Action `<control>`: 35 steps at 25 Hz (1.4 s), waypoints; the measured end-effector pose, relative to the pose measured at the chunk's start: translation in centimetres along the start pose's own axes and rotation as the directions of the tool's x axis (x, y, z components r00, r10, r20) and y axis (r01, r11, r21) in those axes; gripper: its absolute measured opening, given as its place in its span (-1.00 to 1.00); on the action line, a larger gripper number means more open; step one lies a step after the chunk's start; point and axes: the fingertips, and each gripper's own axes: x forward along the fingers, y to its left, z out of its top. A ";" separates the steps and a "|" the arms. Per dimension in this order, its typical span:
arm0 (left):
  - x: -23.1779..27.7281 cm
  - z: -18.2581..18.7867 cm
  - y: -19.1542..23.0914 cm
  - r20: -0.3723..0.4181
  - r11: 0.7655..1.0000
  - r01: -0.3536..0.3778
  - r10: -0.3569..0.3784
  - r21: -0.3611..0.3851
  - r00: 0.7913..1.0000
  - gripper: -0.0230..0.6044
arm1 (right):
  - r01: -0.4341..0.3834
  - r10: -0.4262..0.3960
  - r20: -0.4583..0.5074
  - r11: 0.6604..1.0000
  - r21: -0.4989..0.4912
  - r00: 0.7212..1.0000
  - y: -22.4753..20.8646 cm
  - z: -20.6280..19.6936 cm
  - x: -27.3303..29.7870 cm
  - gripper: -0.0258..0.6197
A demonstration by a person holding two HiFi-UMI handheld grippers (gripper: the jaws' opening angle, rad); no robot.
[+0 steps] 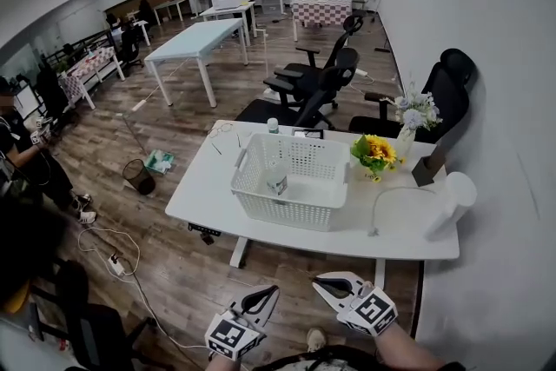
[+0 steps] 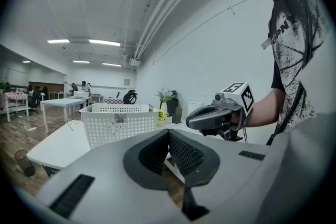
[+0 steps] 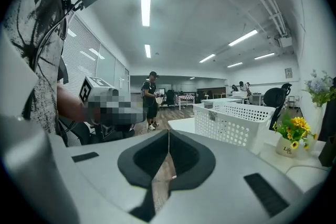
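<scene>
Hovering short of the white basket (image 1: 282, 206), left gripper (image 1: 268, 294) and right gripper (image 1: 323, 281) are pressed together, empty; its long side faces them, right nearer.

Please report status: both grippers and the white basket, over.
Left gripper shut, empty; right gripper shut, empty. White basket upright on white table, small container inside. Both grippers short of table, touching nothing.

The left tongs (image 1: 273, 292) and right tongs (image 1: 318, 281) are grey shells lined with black ribbed pads (image 2: 184, 153). Each bears a white cube (image 1: 233, 334) with black square markers. The person wears a white short-sleeved T-shirt (image 2: 294, 34) with black print.
</scene>
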 end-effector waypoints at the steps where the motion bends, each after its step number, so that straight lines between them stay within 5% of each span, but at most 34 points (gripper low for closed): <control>1: 0.7 0.2 0.4 0.000 1.000 -0.006 0.006 0.003 1.000 -0.89 | -0.005 0.005 0.001 1.000 -0.001 1.000 -0.9 0.0 0.2 -0.85; 21: 9.4 2.3 5.8 0.021 0.995 -0.076 0.078 -0.060 0.997 -0.89 | -0.067 0.067 0.040 0.998 -0.016 0.997 -10.9 0.5 3.0 -0.85; 35: 11.5 4.0 14.1 0.015 0.995 0.088 -0.088 0.042 0.996 -0.89 | 0.018 -0.018 0.079 1.000 0.002 0.997 -12.6 3.7 9.4 -0.85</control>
